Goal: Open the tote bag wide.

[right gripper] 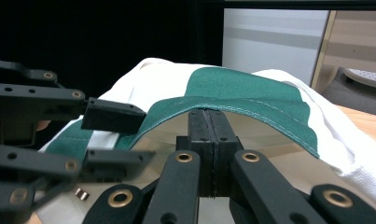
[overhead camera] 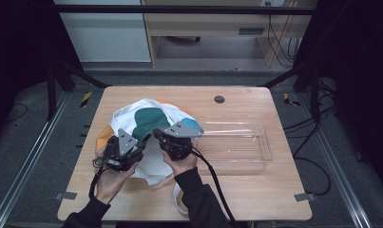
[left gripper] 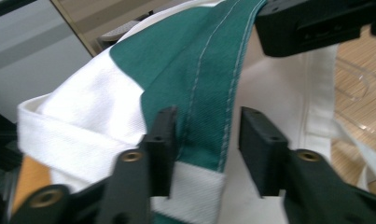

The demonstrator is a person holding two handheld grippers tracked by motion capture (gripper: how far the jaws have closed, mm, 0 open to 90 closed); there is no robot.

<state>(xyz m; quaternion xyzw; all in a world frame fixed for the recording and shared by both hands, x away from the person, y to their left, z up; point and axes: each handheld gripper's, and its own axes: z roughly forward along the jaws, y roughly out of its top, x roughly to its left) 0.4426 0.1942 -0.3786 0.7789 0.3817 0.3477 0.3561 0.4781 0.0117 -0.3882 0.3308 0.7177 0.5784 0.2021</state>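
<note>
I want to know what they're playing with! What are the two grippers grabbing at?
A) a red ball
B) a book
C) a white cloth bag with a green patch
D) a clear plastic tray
C: the right gripper pinches the bag at its green rim, and the left gripper straddles the same rim.

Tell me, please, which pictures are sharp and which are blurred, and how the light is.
High view: evenly lit wooden table, dark surroundings, slightly soft; the clear tray shows faint glare lines. Left gripper view: the bag and the left claw are soft with blur. Right gripper view: the shut right claw is sharp, the other claw at left is blurred, background black.
</note>
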